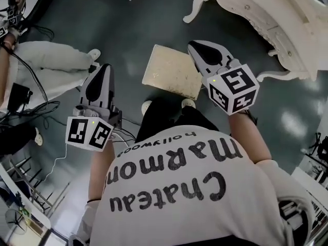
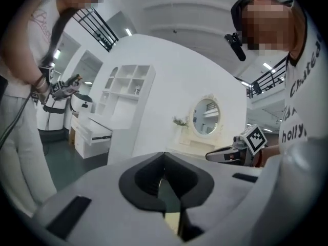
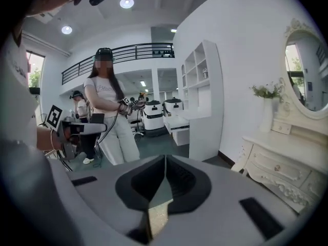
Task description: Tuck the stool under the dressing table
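Note:
The stool's cream square seat [image 1: 171, 70] stands on the dark floor in front of my feet, apart from the white carved dressing table [image 1: 266, 14] at the upper right. My left gripper [image 1: 104, 69] hovers left of the stool, jaws shut and empty. Over the seat's right corner, my right gripper [image 1: 199, 48] is also shut on nothing. In the left gripper view the shut left gripper [image 2: 164, 157] faces the table's oval mirror [image 2: 206, 117], and the seat [image 2: 172, 222] peeks through below. In the right gripper view the right gripper [image 3: 165, 159] points past the dressing table [image 3: 282, 163].
A person in white trousers [image 1: 51, 58] stands at the left with cables [image 1: 31, 106] on the floor nearby, and shows as a person [image 3: 110, 117] in the right gripper view. A white shelf unit [image 3: 202, 96] stands against the wall.

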A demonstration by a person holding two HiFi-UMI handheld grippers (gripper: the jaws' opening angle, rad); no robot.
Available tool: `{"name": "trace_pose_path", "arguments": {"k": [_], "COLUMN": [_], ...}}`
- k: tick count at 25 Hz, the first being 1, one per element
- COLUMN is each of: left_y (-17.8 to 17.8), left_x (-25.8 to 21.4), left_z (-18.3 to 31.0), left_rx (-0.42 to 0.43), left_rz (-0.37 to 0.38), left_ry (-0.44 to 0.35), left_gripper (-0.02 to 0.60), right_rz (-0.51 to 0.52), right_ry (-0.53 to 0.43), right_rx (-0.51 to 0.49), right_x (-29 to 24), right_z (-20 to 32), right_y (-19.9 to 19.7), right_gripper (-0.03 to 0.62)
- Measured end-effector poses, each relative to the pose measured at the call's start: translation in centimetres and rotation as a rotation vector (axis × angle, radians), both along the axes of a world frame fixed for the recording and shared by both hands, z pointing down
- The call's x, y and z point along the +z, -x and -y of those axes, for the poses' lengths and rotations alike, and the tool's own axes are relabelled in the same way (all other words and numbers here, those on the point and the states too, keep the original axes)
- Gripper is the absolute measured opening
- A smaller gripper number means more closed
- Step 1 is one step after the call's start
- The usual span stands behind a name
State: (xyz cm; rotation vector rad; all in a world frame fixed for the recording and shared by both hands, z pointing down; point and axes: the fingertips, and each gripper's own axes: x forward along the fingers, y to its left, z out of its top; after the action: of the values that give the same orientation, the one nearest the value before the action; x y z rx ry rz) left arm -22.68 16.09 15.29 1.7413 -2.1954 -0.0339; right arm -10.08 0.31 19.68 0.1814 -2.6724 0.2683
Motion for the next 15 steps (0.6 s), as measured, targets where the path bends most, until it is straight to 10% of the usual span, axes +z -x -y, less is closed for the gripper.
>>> {"name": "trace_pose_path", "arguments": {"k": [10, 15], "left_y": [0.1, -2.0], "left_x": [10.1, 21.9], "left_z": [3.7, 4.6], "left_rx": [0.330, 0.422], "left_rz": [-0.059, -0.107], "left_ry": [0.185, 0.417], "left_gripper": [0.023, 0.023], "right_rz": [-0.105, -0.274], "right_ry": [0.105, 0.256], "right_rx": [0.336, 0.412], "right_x": [9.6, 20.3], "right_z": [-0.9, -2.6], "right_y": [-4.9, -10.3], "right_gripper": [0.028, 0.028]}}
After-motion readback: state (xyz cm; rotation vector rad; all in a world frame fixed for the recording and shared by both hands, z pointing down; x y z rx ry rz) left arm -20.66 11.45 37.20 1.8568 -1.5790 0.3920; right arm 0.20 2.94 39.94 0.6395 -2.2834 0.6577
